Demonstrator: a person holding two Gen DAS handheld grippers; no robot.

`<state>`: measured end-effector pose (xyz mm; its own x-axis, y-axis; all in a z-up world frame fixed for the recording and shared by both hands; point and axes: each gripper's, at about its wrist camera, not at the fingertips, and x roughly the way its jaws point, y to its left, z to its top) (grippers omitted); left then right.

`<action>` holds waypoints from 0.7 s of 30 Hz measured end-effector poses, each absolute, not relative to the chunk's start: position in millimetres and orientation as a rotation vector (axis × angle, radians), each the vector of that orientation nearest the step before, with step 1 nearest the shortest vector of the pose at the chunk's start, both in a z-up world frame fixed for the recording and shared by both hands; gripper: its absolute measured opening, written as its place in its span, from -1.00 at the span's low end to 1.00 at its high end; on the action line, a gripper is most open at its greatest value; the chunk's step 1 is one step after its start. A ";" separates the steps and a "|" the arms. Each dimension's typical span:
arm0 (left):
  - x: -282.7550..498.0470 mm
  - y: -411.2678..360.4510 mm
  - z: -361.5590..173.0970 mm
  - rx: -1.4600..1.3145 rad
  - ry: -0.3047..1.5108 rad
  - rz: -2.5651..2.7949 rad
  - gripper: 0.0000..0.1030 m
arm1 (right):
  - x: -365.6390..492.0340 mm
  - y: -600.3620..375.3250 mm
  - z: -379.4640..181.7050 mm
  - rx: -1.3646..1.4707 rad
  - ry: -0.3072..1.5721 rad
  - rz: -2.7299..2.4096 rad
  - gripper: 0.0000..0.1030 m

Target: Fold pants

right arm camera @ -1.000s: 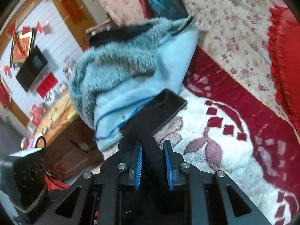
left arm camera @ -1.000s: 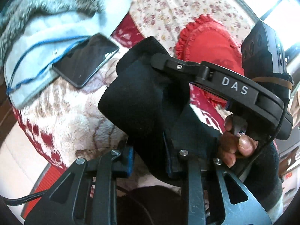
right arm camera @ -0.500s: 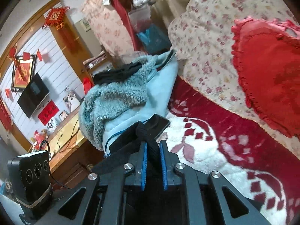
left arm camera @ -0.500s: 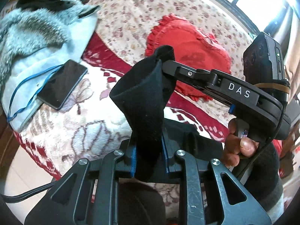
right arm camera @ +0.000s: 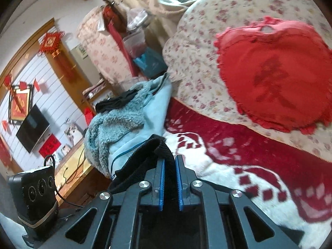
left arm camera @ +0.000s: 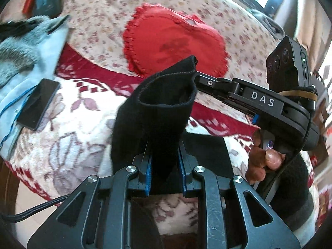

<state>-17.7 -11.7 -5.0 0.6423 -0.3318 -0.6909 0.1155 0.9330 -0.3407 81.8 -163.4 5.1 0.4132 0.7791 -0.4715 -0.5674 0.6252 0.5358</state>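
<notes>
The black pants hang bunched in the air above the sofa seat; an open hemmed end faces the left wrist camera. My left gripper is shut on a fold of them. My right gripper is shut on another edge of the black pants; in the left wrist view its finger reaches the pants' upper corner from the right. More black cloth lies on the seat below.
A red heart-shaped cushion leans on the floral sofa back. A phone lies on a light blue fleece jacket at the left. The red and white blanket covers the seat. A wooden cabinet stands beyond.
Both grippers have lifted the pants up from the seat. The left gripper has shut on the cloth; the views tilted up toward the sofa back.
</notes>
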 end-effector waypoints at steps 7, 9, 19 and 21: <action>-11.9 -48.8 -18.2 -0.222 0.897 -0.309 -0.62 | 74.0 -216.0 -9.2 0.380 0.764 0.784 -0.98; -8.8 -58.3 -24.8 -0.213 0.921 -0.325 -0.62 | 71.6 -225.6 -16.1 0.371 0.781 0.752 -0.98; -7.2 -93.6 -52.3 -0.150 0.999 -0.380 -0.62 | 66.2 -269.1 -52.1 0.449 0.890 0.573 -0.98; -6.5 -101.7 -57.8 -0.159 1.037 -0.445 -0.62 | 66.5 -274.3 -55.6 0.452 0.908 0.543 -0.98</action>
<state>-6.5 -101.7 -57.8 0.4298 -0.4282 -0.7949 0.2807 0.9001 -0.3332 66.5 -274.3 -55.6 0.4998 0.6144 -0.6105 -0.2471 0.7767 0.5793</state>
